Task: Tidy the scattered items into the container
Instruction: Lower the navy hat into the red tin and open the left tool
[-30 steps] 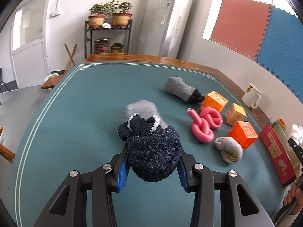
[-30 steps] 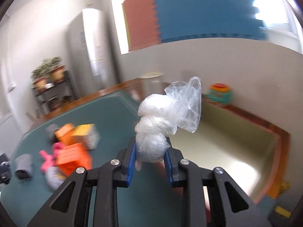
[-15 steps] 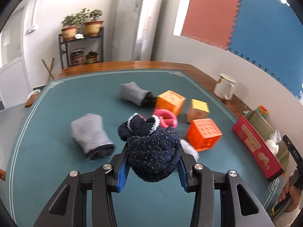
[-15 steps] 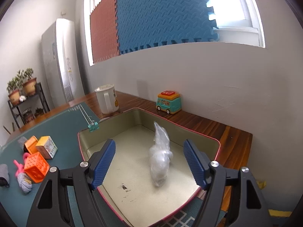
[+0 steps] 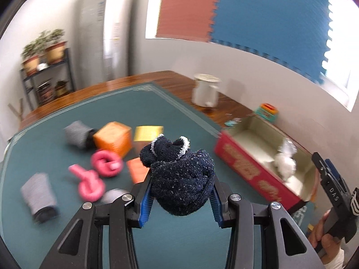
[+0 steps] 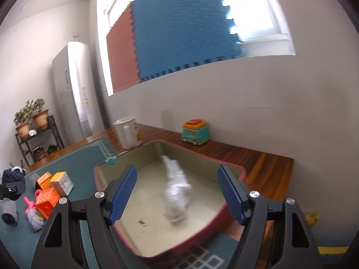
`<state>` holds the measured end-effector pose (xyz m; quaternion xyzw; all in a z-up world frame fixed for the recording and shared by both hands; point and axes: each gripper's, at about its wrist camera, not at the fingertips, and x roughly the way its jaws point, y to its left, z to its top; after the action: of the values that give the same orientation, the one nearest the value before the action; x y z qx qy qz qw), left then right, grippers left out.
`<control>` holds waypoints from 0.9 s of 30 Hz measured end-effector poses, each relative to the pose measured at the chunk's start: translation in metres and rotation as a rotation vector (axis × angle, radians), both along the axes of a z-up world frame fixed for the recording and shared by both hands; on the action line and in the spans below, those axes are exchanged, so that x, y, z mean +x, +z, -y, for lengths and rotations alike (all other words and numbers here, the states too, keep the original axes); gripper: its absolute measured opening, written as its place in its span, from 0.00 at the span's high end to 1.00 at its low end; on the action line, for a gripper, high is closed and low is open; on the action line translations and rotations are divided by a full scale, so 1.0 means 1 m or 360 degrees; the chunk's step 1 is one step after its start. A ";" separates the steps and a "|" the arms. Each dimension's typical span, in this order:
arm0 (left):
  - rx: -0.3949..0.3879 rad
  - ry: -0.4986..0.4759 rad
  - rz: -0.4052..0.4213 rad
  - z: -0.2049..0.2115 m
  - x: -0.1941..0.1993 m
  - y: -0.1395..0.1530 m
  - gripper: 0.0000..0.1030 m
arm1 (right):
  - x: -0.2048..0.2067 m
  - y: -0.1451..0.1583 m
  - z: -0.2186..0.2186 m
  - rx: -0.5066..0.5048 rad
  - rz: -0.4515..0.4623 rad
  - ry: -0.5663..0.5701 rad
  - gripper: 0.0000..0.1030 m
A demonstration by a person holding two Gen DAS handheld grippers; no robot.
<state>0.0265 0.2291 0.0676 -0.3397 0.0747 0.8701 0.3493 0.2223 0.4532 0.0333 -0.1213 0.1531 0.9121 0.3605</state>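
Observation:
My left gripper (image 5: 180, 198) is shut on a dark navy rolled sock (image 5: 180, 179) with a white cuff edge, held above the green mat. The red box (image 5: 253, 170) with a pale inside stands to the right of it. A crumpled clear plastic bag (image 6: 177, 192) lies on the box floor, also seen as the white bag (image 5: 285, 163) in the left wrist view. My right gripper (image 6: 177, 195) stands open over the red box (image 6: 233, 168), nothing between its blue pads. The navy sock (image 6: 12, 176) shows at the far left of the right wrist view.
On the mat lie two grey rolled socks (image 5: 39, 194) (image 5: 77, 133), a pink knotted toy (image 5: 96, 176), orange cubes (image 5: 113, 139), a yellow-topped cube (image 5: 148, 133) and a grey bundle (image 6: 34, 219). A white mug (image 5: 206, 93) and toy bus (image 6: 195, 132) stand on the wooden edge. A hand (image 5: 325, 231) holds the right gripper.
The right gripper opened and let the plastic bag fall into the red box. My left gripper carried the navy sock rightward toward the box, the scattered toys sliding left in its view.

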 end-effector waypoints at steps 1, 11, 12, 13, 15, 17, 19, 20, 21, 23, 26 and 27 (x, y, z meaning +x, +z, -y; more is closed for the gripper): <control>-0.0002 -0.0037 0.0002 -0.011 0.003 0.000 0.56 | 0.005 -0.001 -0.004 -0.0009 -0.0004 -0.0022 0.25; -0.0002 -0.0376 -0.0006 -0.115 0.029 0.006 0.56 | 0.037 -0.006 -0.033 -0.0066 -0.0008 -0.0195 0.25; -0.0005 -0.0404 -0.0003 -0.123 0.030 0.006 0.56 | 0.038 -0.006 -0.034 -0.0067 -0.0008 -0.0200 0.25; -0.0007 -0.0434 0.0009 -0.130 0.031 0.005 0.56 | 0.039 -0.006 -0.035 -0.0067 -0.0009 -0.0203 0.25; -0.0009 -0.0488 0.0031 -0.143 0.034 0.003 0.52 | 0.040 -0.006 -0.036 -0.0068 -0.0014 -0.0208 0.25; -0.0011 -0.0514 0.0048 -0.149 0.036 0.000 0.42 | 0.040 -0.007 -0.036 -0.0069 -0.0014 -0.0205 0.25; -0.0009 -0.0536 0.0060 -0.154 0.038 -0.002 0.27 | 0.039 -0.007 -0.036 -0.0071 -0.0009 -0.0201 0.25; -0.0002 -0.0532 0.0053 -0.154 0.038 -0.002 0.27 | 0.038 -0.007 -0.036 -0.0073 -0.0009 -0.0198 0.25; 0.0002 -0.0530 0.0052 -0.153 0.037 -0.002 0.27 | 0.037 -0.008 -0.036 -0.0077 -0.0009 -0.0194 0.25; 0.0007 -0.0510 0.0065 -0.149 0.033 -0.002 0.27 | 0.035 -0.008 -0.036 -0.0085 -0.0008 -0.0183 0.25; 0.0021 -0.0450 0.0101 -0.138 0.022 -0.004 0.27 | 0.030 -0.007 -0.032 -0.0080 -0.0002 -0.0157 0.25; 0.0026 -0.0426 0.0112 -0.133 0.019 -0.005 0.27 | 0.029 -0.007 -0.030 -0.0076 0.0000 -0.0148 0.25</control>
<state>0.0451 0.3626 0.0626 -0.3542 0.0999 0.8038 0.4674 0.2511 0.4835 0.0266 -0.1225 0.1804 0.8904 0.3995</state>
